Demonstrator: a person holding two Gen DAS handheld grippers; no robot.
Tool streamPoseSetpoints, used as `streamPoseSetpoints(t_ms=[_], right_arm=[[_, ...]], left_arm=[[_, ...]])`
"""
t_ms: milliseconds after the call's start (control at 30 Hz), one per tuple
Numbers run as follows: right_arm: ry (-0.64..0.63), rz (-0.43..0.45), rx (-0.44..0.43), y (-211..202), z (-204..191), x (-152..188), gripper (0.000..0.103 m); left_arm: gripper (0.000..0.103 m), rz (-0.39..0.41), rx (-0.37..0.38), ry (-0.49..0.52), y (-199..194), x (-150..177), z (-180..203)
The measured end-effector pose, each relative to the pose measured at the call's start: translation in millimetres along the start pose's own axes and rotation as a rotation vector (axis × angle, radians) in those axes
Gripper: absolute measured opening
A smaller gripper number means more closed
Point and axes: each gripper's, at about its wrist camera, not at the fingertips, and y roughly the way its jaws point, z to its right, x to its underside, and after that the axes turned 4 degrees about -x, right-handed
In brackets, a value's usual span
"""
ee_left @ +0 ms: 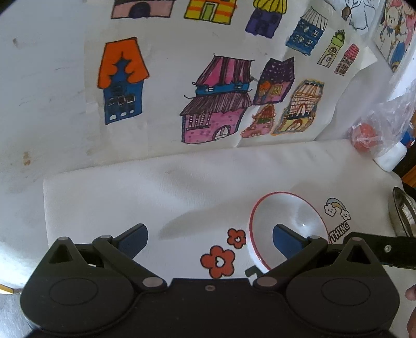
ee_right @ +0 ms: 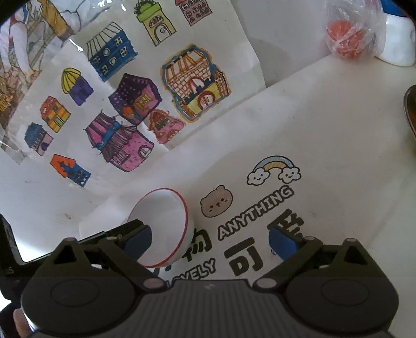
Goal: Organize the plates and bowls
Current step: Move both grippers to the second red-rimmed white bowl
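The bowl (ee_right: 162,228) sits upright on the bench (ee_right: 325,124), mouth up; both grippers, left (ee_left: 209,240) and right (ee_right: 210,240), gape empty.

Soft, even daylight fills both wrist views, with a faint grey shadow slanting across the white desk (ee_left: 130,202) in the left view. A small glint shows inside the red-rimmed bowl (ee_left: 288,215), and the plastic bag (ee_right: 364,23) looks washed out. Fisheye distortion bends the edges, dark vignetting clips the corners, and the picture is mildly soft throughout.
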Motion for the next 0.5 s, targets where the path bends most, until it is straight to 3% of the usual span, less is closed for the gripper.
streamPoseSetpoints(t_ms=[300,433,500], right_arm=[[-0.059,0.007,0.038,14,-8,-1,0.080],[-0.074,0.019,0.051,15,-11,0,0.060],[-0.072,0.015,0.046,15,-12,0,0.058]], left_arm=[[0.102,-0.007,-0.016,0.026,10,-3,5],[0.102,-0.006,-0.011,0.050,10,-2,8],[0.098,-0.006,-0.002,0.060,9,-2,10]])
